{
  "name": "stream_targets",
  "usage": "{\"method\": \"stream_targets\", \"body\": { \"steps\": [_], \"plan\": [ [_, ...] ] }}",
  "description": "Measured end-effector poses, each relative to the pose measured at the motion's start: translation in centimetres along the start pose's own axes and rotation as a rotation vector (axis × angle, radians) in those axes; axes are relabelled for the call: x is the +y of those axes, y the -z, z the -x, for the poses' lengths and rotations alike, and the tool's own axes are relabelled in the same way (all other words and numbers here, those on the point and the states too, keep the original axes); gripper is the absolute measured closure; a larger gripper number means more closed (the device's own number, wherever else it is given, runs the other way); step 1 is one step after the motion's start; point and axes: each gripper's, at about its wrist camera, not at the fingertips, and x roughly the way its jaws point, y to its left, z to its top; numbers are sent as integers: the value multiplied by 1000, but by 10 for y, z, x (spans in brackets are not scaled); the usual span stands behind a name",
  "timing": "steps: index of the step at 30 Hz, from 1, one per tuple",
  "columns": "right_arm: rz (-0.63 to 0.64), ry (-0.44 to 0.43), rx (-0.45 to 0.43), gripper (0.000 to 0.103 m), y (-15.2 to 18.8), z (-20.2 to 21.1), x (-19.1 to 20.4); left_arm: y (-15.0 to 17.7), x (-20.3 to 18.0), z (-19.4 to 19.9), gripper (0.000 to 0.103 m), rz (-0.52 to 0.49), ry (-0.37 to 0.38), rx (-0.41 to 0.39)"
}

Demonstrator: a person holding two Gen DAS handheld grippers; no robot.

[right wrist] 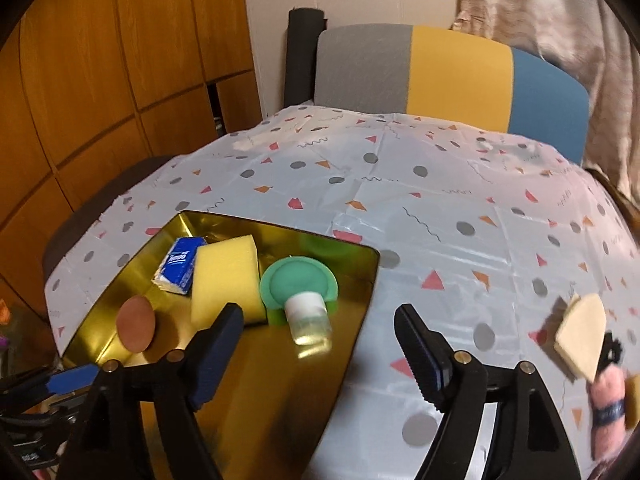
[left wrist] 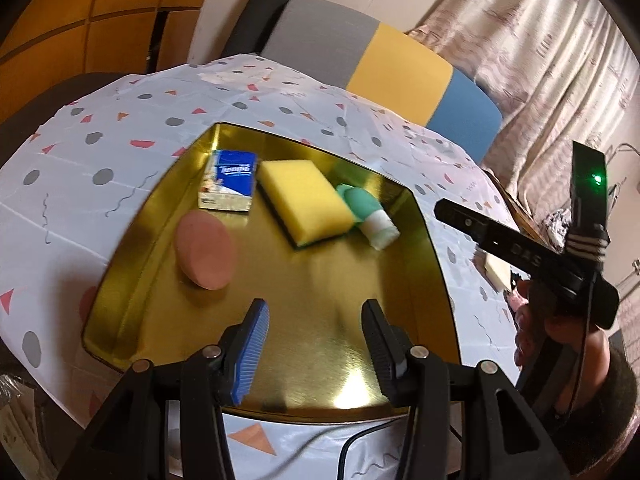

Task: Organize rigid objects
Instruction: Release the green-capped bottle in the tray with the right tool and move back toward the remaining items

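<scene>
A gold tray (left wrist: 132, 292) on the table (right wrist: 440, 216) holds a tissue pack (left wrist: 230, 176), yellow sponge (left wrist: 306, 198), green bottle (left wrist: 366, 210) lying on its side and a pink disc (left wrist: 206, 250). The near half of the tray is bare. Left tongs (left wrist: 316, 344) and right tongs (right wrist: 320, 344) both gape, empty. A beige wedge (right wrist: 582, 338) lies off-tray at the table's right edge.

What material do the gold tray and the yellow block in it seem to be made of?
The tray looks like thin metal with a brushed, shiny gold finish: it mirrors light and the objects on it. The yellow block looks like soft foam sponge, matte and finely porous, with a dark scouring layer underneath; that layer's material I cannot tell.
</scene>
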Motion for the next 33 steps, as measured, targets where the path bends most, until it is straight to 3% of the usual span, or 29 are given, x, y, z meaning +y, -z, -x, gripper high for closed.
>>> {"method": "stream_targets", "body": {
  "steps": [12,20,28,33],
  "plan": [
    [-104,74,2,21,51,43,-41,15,-33,-4,54,-85,41,31],
    [-185,118,60,21,102,57,-76,31,-62,-7,54,-196,36,44],
    [-321,195,83,21,161,86,-136,42,-87,-10,54,-240,59,81],
    [-382,291,41,21,167,102,-185,47,-102,-12,54,-269,55,104]
  ]
}}
